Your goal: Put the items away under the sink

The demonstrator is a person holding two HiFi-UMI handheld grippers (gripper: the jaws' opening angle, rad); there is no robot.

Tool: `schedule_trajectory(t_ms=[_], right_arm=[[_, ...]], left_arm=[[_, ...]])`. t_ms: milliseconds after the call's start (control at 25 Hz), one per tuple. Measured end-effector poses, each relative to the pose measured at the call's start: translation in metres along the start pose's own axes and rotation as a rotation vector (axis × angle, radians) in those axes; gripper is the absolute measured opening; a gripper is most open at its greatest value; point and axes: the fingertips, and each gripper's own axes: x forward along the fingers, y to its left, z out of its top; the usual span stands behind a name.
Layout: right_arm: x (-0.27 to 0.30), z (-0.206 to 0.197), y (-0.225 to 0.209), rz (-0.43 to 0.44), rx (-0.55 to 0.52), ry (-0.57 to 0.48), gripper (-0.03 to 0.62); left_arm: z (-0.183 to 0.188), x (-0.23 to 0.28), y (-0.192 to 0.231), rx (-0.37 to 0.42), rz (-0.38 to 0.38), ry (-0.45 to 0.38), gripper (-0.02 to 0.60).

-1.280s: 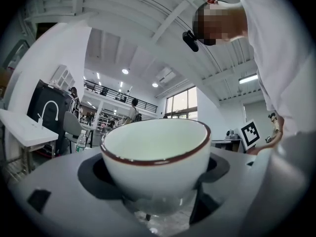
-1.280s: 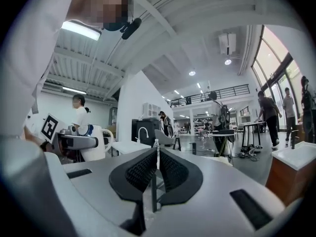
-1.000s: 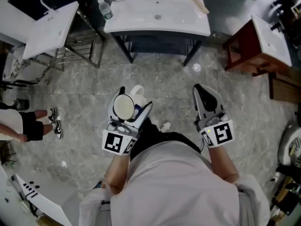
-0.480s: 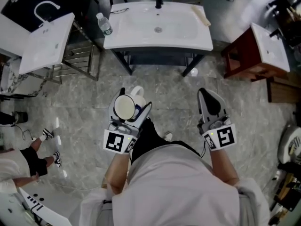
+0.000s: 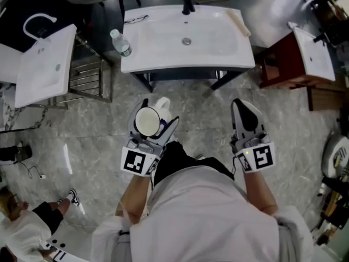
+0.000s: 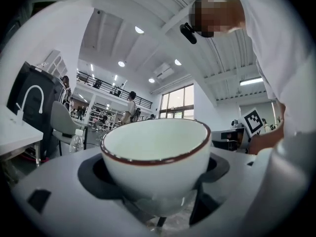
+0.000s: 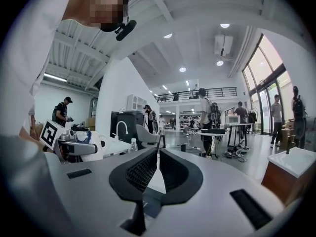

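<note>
A white cup with a brown rim [image 5: 147, 121] sits upright between the jaws of my left gripper [image 5: 154, 113], which is shut on its sides. In the left gripper view the cup [image 6: 155, 157] fills the middle and is empty. My right gripper [image 5: 244, 107] is level at the right, its jaws shut and holding nothing; its black pads [image 7: 143, 169] meet at the tips. Ahead on the floor stands the white sink [image 5: 163, 53] on a dark frame, with a black tap [image 5: 188, 1]. The space under it [image 5: 180, 74] is mostly hidden by the basin.
A water bottle [image 5: 121, 42] stands at the sink's left edge. Another white basin [image 5: 41, 64] and a metal rack [image 5: 87, 78] are at the left, a red-brown cabinet with a basin [image 5: 289, 64] at the right. A person [image 5: 32, 228] is at the lower left.
Both grippers have moved towards the sink, which now lies larger and lower in the head view. The cup stays in the left gripper. The person at the left has slid towards the lower corner.
</note>
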Motion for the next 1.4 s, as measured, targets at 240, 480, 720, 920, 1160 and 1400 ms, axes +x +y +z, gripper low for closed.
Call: schedule_trajectory(t_ms=[240,480,720,920,1160,1400], right_arm=[[0.015,0.0,-0.005,-0.059,-0.015,0.026,0.041],[0.028,-0.005,-0.029,-0.071,0.0,0.034,0.041],[0.039,-0.034,-0.067,-0.019,0.0,-0.011,0.041],[0.042,-0.09,-0.108,-0.011,-0.01,-0.013,0.041],[0.053,-0.16,-0.124,0.035,-0.001,-0.019,0.041],[0.064,-0.226,-0.125,0.072,-0.011,-0.027,0.041]], left_arm=[[-0.008,0.027,0.017,-0.018,-0.079,0.01,0.407],[-0.016,0.053,0.019,-0.046,-0.089,0.034,0.407],[-0.036,0.082,0.007,-0.015,-0.058,0.014,0.407],[-0.074,0.104,0.003,0.062,-0.024,-0.006,0.407],[-0.157,0.111,0.019,0.096,0.043,0.024,0.407],[-0.245,0.122,0.034,0.13,0.055,0.059,0.407]])
